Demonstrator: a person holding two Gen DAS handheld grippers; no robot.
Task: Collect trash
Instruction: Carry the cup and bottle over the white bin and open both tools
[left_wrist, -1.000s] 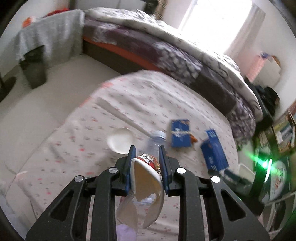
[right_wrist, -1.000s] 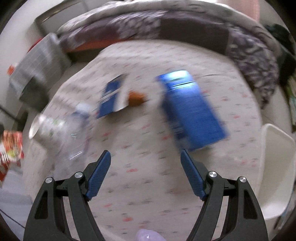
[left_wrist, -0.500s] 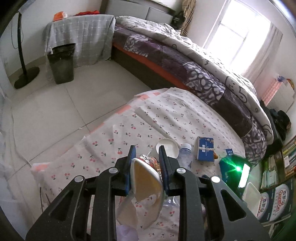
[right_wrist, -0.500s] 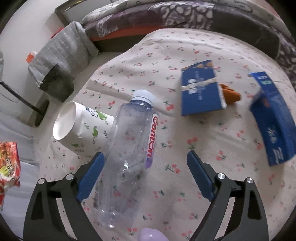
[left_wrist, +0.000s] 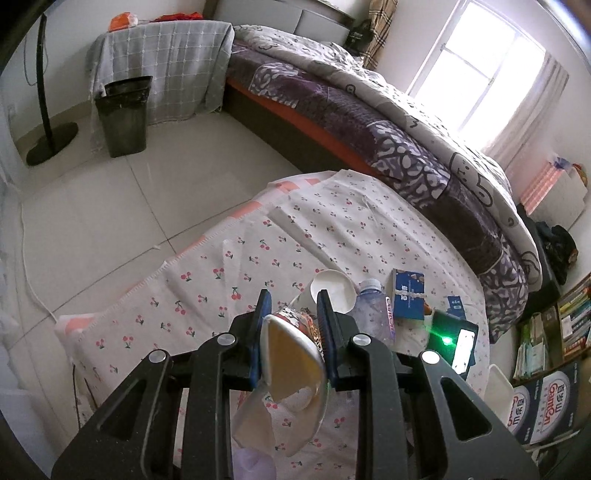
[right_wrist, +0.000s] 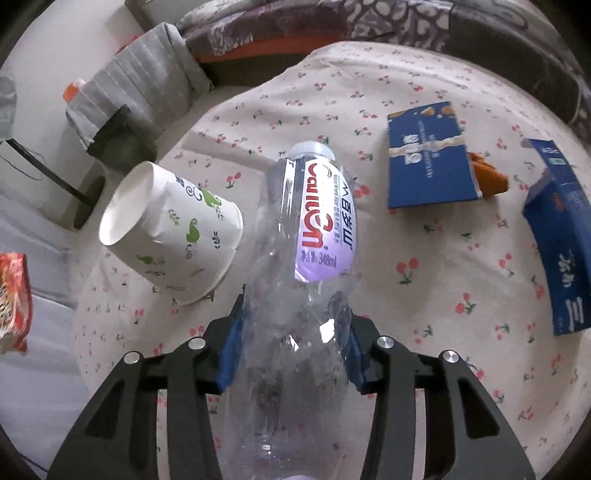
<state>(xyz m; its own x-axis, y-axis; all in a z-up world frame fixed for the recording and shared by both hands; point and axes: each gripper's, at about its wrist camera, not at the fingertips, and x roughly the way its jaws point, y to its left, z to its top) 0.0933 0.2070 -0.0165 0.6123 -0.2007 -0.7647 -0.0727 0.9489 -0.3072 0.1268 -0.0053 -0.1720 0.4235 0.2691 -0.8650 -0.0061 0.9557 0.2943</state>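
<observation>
Bottle (right_wrist: 295, 295): clear plastic, lying on the cherry-print cloth (right_wrist: 424, 295), cap pointing away.
Right gripper (right_wrist: 293, 339): jaws closing, blue pads against the bottle's crumpled sides.
Left gripper (left_wrist: 293, 325): narrow, clamped on a snack wrapper (left_wrist: 295, 354).
Paper cup (right_wrist: 173, 236): on its side, just left of the bottle.
Blue boxes (right_wrist: 428, 158): right of the bottle.

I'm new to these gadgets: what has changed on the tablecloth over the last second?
The right gripper swung from the blue cartons to the plastic bottle; its jaws are closing on it. The left gripper stays clamped on its crushed wrapper. The paper cup hasn't moved.
</observation>
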